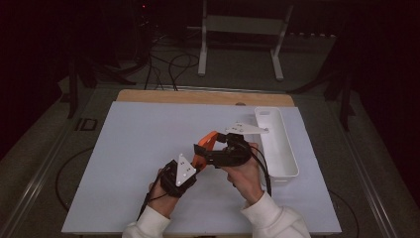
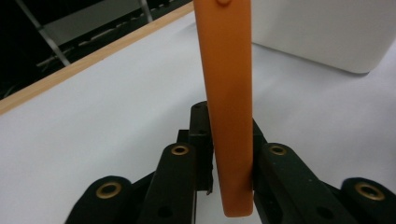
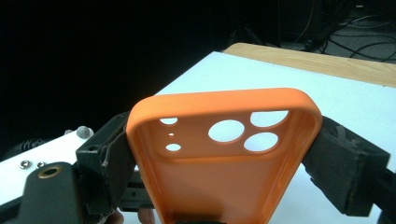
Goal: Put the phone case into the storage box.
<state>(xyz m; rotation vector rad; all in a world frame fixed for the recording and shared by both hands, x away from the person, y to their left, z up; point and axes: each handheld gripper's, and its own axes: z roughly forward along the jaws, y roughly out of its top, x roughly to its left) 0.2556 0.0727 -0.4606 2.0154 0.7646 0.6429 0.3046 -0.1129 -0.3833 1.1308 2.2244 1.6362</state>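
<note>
Above the bench [image 1: 138, 144], toward its right edge and near the white bin [image 1: 282, 148], the orange phone case [image 1: 205, 145] hung between both tools, mostly hidden in the high view by hands and black bodies. The left claw [image 2: 229, 158] pinched the case's thin edge, its tips cut off by the case; the right claw [image 3: 224, 158] clamped the case's two long sides. No brand or writing could be read on the case.
</note>
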